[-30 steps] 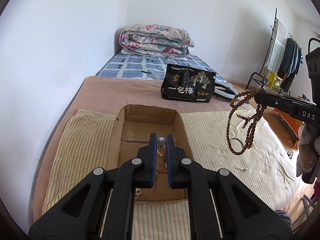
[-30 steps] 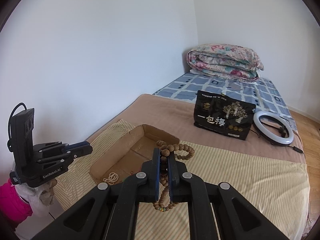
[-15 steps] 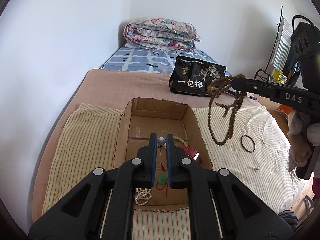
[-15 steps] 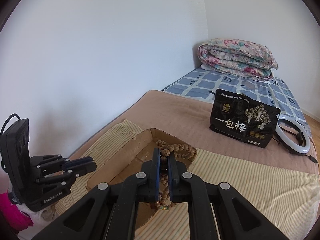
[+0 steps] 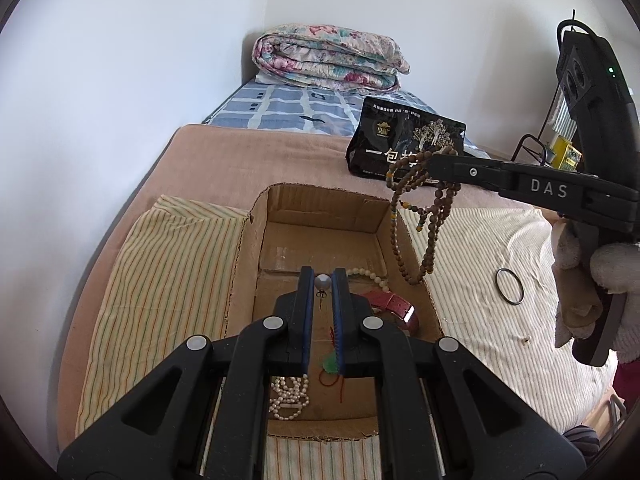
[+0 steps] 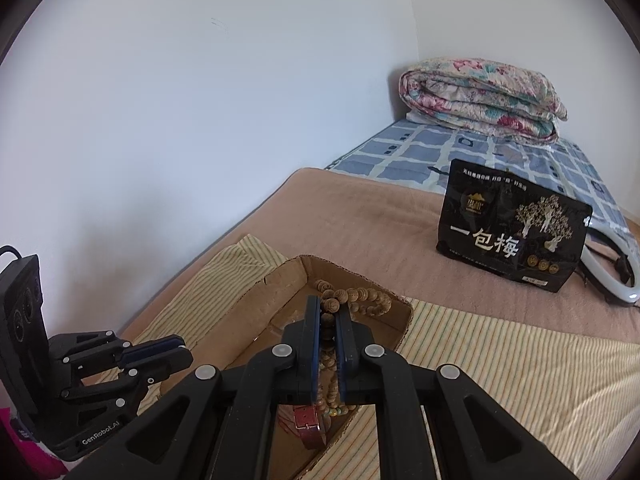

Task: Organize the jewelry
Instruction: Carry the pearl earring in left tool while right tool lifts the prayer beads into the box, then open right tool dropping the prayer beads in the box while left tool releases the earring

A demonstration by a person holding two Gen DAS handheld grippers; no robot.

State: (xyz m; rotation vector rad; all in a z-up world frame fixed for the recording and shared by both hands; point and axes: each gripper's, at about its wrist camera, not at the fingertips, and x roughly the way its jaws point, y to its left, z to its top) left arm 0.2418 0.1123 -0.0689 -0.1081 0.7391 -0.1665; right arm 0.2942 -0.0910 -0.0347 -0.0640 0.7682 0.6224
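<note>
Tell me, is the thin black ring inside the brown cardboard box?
No, the thin black ring lies on the striped cloth outside the brown cardboard box.

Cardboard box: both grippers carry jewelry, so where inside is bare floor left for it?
The cardboard box is bare along its far wall and left side. Crowded: near end with the white bead strand and green pendant, right side with the red strap and pale beads.

At the top of my left view I see a folded floral quilt (image 5: 328, 60) on a blue checked sheet (image 5: 280, 108), a black snack bag (image 5: 400, 140) standing on the brown blanket (image 5: 240, 160), and a ring light (image 6: 612, 268) behind it.
</note>
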